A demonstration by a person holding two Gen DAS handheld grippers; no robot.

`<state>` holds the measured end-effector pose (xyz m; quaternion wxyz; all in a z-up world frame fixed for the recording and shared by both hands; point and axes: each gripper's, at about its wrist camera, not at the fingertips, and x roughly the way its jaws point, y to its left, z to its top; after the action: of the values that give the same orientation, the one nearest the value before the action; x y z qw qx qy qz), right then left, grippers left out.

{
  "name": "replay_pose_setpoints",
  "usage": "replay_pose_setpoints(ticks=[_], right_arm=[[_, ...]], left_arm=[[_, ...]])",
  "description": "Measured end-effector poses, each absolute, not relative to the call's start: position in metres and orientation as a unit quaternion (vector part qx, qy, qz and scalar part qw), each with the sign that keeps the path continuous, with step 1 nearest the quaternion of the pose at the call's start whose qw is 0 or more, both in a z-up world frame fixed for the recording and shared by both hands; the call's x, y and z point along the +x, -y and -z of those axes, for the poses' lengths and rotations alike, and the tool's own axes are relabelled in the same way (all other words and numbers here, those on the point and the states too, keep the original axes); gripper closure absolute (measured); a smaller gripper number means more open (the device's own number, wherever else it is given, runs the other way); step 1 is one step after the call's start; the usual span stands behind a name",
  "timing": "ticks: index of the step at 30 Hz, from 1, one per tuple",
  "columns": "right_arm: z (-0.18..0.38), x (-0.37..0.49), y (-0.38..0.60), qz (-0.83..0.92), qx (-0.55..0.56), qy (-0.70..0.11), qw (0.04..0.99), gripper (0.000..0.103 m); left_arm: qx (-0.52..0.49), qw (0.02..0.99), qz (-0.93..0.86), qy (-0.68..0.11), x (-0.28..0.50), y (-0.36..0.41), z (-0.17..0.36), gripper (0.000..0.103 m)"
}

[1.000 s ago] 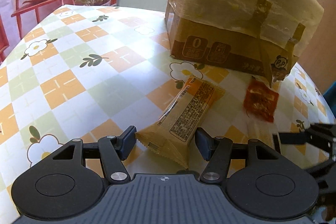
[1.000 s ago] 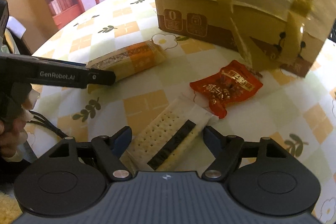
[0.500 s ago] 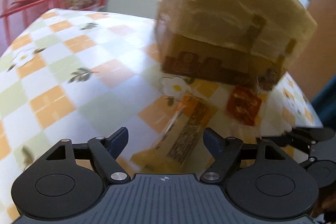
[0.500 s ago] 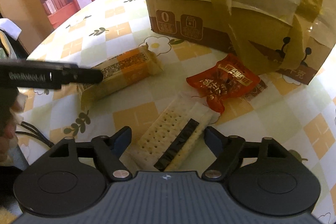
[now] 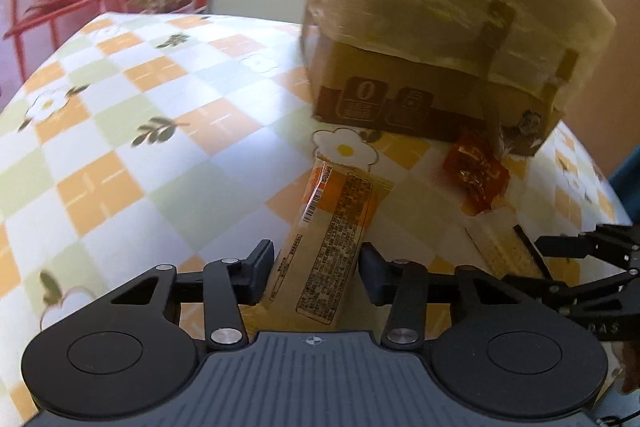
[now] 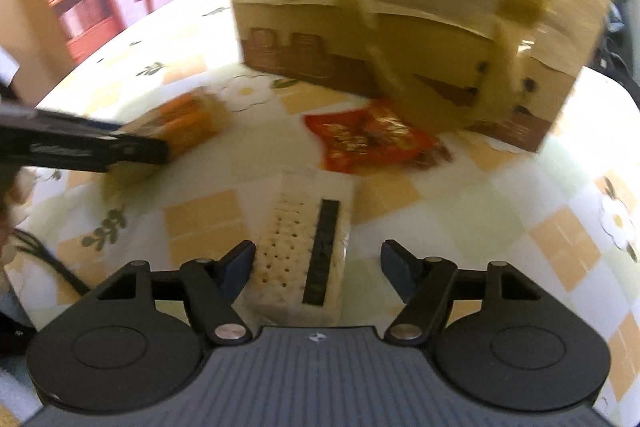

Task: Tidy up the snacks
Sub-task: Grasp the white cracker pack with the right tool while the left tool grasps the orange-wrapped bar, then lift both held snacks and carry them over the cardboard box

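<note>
While blur hides the cardboard box (image 6: 400,27) print, both grippers' jaws are closing: left gripper (image 5: 316,269) around the orange packet (image 5: 336,227), right gripper (image 6: 318,269) around the cracker pack (image 6: 304,247), before the box; pad contact unclear.

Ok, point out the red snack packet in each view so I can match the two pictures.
Left wrist view: red snack packet lies right of centre, at the cardboard box's near right corner.
Right wrist view: red snack packet lies centre, just beyond the cracker pack.
Shared landmark: the cardboard box behind it in both.
</note>
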<state>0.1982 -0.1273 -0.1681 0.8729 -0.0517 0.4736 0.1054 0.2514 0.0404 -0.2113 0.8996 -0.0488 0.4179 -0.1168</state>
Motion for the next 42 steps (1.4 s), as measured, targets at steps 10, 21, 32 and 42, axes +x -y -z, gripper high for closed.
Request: replay_pose_setpoints(ticks=[10, 21, 32, 42], right_arm=[[0.174, 0.192, 0.125, -0.093, -0.064, -0.434, 0.894, 0.044], [0.175, 0.181, 0.138, -0.082, -0.002, -0.395, 0.915, 0.054], [0.140, 0.178, 0.153, -0.086, 0.043, -0.340, 0.935, 0.054], [0.114, 0.172, 0.173, -0.073, 0.063, -0.304, 0.948, 0.054]], left_arm=[[-0.035, 0.902, 0.099, -0.419, 0.250, -0.034, 0.210, 0.054], [-0.085, 0.897, 0.083, -0.425, 0.259, -0.052, 0.197, 0.059], [-0.089, 0.916, 0.090, -0.381, 0.245, -0.043, 0.158, 0.062], [-0.088, 0.933, 0.096, -0.336, 0.240, -0.041, 0.119, 0.063]])
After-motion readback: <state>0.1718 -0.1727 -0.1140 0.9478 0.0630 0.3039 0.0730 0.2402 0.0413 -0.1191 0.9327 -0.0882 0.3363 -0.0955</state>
